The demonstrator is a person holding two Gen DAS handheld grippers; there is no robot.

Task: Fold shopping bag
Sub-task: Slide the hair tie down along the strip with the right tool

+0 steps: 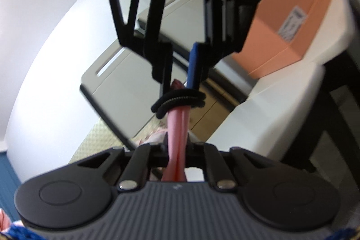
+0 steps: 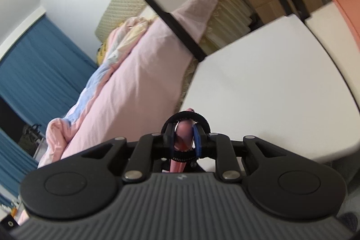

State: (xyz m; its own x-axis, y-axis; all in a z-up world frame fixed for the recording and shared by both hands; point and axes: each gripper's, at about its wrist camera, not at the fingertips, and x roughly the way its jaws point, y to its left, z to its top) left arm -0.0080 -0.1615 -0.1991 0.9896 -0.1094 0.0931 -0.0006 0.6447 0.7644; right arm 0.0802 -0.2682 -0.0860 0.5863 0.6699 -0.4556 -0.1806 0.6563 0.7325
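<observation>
The left gripper (image 1: 176, 150) and right gripper (image 2: 184, 138) both pinch the rolled pink fabric shopping bag (image 1: 177, 118); keep it taut while seating the black elastic band (image 1: 177, 100).

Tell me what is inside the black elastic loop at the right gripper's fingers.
The black elastic loop goes around the right gripper fingertips and the rolled pink bag pinched between them. The fingers cover most of the bag there, so how it is folded stays hidden.
</observation>
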